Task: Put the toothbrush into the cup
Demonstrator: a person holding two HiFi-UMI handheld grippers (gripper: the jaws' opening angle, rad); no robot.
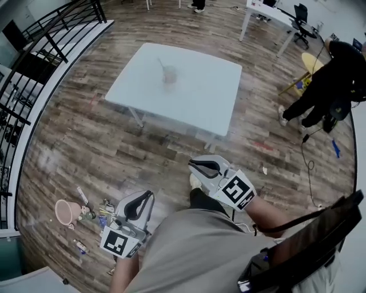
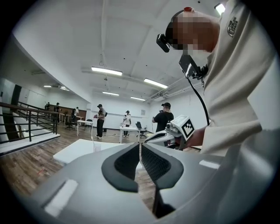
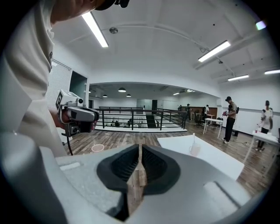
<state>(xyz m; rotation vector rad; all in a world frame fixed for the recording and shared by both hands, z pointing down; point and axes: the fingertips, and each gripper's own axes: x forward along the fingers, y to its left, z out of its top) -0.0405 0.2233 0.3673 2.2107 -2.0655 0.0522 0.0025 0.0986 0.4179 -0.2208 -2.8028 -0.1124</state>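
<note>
A pale pink cup (image 1: pixel 169 74) stands upright near the middle of the white table (image 1: pixel 206 100), with the toothbrush (image 1: pixel 162 64) leaning out of it. My left gripper (image 1: pixel 148 196) and right gripper (image 1: pixel 194 165) are held close to my body, well short of the table, over the wood floor. In the left gripper view the jaws (image 2: pixel 140 147) stand shut with nothing between them. The right gripper's jaws (image 3: pixel 140 151) are likewise shut and empty. The cup (image 3: pixel 194 150) and toothbrush (image 3: pixel 194 139) show far off in the right gripper view.
Small clutter (image 1: pixel 98 216) and a tipped pink cup (image 1: pixel 64 212) lie on the floor to my left. A black railing (image 1: pixel 34 63) curves along the left. A person in black (image 1: pixel 331 74) stands at the right, and white desks (image 1: pixel 269 14) at the back.
</note>
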